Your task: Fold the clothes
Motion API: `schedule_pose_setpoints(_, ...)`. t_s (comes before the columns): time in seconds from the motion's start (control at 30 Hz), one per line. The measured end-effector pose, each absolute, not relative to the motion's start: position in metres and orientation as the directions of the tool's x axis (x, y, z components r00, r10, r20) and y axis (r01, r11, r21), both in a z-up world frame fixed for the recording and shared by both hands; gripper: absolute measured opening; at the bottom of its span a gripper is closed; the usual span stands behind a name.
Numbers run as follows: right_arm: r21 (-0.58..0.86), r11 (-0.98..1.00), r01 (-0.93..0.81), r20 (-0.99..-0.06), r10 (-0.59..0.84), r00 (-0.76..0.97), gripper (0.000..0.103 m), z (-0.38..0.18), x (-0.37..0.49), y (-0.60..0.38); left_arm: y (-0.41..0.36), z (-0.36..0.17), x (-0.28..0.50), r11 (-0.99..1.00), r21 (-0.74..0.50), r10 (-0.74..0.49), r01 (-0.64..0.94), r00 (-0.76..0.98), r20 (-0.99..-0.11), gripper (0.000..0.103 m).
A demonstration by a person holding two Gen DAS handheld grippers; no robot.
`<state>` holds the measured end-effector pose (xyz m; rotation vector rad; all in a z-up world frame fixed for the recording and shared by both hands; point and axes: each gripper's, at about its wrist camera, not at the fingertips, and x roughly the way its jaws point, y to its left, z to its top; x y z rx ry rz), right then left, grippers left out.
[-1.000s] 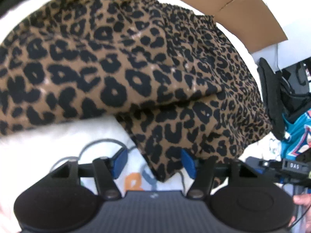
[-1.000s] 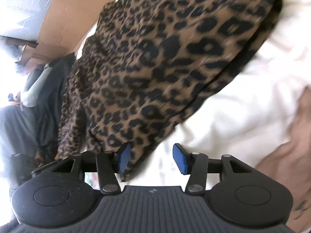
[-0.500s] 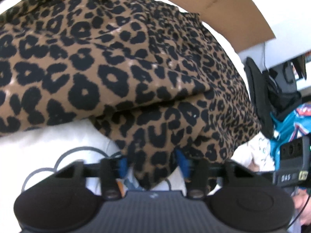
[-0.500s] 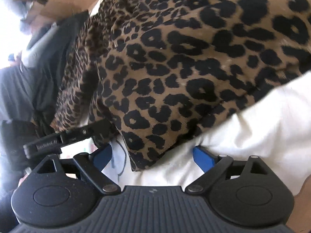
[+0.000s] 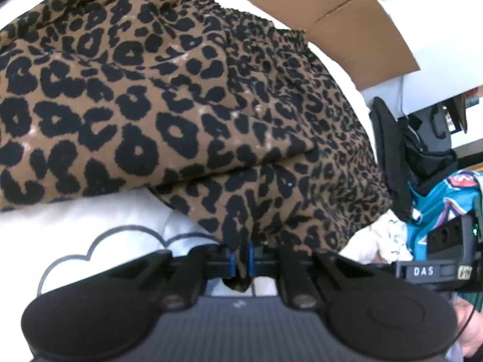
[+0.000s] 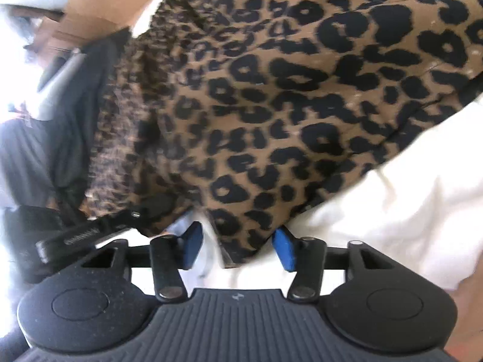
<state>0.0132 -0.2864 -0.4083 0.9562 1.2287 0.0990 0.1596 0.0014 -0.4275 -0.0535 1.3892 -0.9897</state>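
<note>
A leopard-print garment point(image 5: 181, 114) lies spread on a white cloth surface point(image 5: 90, 220). My left gripper point(image 5: 240, 261) has its blue pads pinched on a lower corner of the garment, and its jaws are closing tight on the fabric. In the right wrist view the same garment point(image 6: 302, 105) fills the upper frame. Another lower corner of it hangs between the blue pads of my right gripper point(image 6: 238, 249). Those jaws are closing but still stand apart, with gaps beside the fabric.
A cardboard box point(image 5: 347, 21) stands beyond the garment. Black clothing point(image 5: 392, 157) and a teal printed garment point(image 5: 437, 205) lie to the right. A cloud outline is printed on the white cloth point(image 5: 99, 241). Dark grey clothes point(image 6: 45, 138) lie left in the right wrist view.
The left jaws have shut onto the garment's corner. The right gripper slid across to another corner, spread wide, then narrowed around it.
</note>
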Motion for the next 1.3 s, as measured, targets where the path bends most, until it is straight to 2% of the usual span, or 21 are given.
schedule_pose_setpoints(0.17,0.663,0.591,0.46,-0.747,0.57,0.343,0.056,-0.429,0.013,-0.284,0.011,-0.415,0.154,0.614,-0.584,-0.613,0.531,-0.145,-0.777,0.007)
schedule_pose_setpoints(0.27,0.697,0.522,0.492,-0.713,0.579,0.396,0.054,-0.439,0.013,-0.288,0.015,-0.41,0.149,0.615,-0.592,-0.613,0.52,-0.157,-0.774,0.007)
schedule_pose_setpoints(0.33,0.714,0.482,0.507,-0.694,0.584,0.421,0.034,-0.442,0.009,-0.292,0.017,-0.406,0.145,0.607,-0.596,-0.611,0.525,-0.17,-0.773,0.007)
schedule_pose_setpoints(0.37,0.718,0.47,0.513,-0.689,0.585,0.429,0.003,-0.443,0.008,-0.294,0.017,-0.404,0.142,0.602,-0.598,-0.61,0.529,-0.178,-0.772,0.007)
schedule_pose_setpoints(0.6,0.75,0.503,0.43,-0.661,0.604,0.445,0.002,-0.413,-0.003,-0.301,0.024,-0.385,0.125,0.554,-0.608,-0.596,0.569,-0.239,-0.767,0.006)
schedule_pose_setpoints(0.77,0.714,0.599,0.361,-0.7,0.606,0.378,0.002,-0.393,-0.011,-0.298,0.027,-0.374,0.113,0.524,-0.589,-0.561,0.615,-0.271,-0.782,0.006)
schedule_pose_setpoints(1.1,0.654,0.678,0.336,-0.756,0.579,0.306,0.002,-0.376,-0.022,-0.299,0.033,-0.375,0.103,0.521,-0.544,-0.476,0.658,-0.305,-0.825,0.009)
schedule_pose_setpoints(1.13,0.65,0.682,0.337,-0.76,0.578,0.296,0.002,-0.377,-0.023,-0.3,0.031,-0.376,0.102,0.522,-0.528,-0.46,0.67,-0.3,-0.836,0.011)
schedule_pose_setpoints(1.3,0.599,0.726,0.338,-0.8,0.55,0.238,0.011,-0.377,-0.029,-0.306,0.037,-0.375,0.103,0.542,-0.464,-0.419,0.701,-0.254,-0.872,0.038)
